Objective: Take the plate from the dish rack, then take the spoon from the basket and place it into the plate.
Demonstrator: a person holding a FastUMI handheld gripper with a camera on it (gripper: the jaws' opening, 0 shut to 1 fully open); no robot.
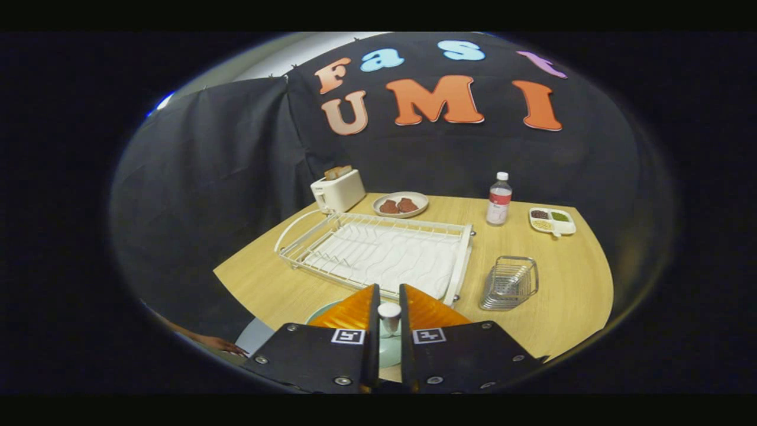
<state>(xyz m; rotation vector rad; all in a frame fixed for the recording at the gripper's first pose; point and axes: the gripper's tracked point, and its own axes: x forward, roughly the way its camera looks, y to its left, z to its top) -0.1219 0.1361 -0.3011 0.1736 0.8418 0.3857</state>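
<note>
We hold the spoon [389, 316] upright, clamped between the jaws of the gripper [389, 296], directly above the pale plate [322, 309] on the tabletop [562, 296].

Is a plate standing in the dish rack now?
No, the dish rack holds no plate; a pale plate lies on the table under the gripper, whose jaws hold the spoon.

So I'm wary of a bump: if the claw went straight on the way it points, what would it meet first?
Probably the white dish rack just beyond the claw, which grips the spoon over the plate; depth is unclear.
</note>
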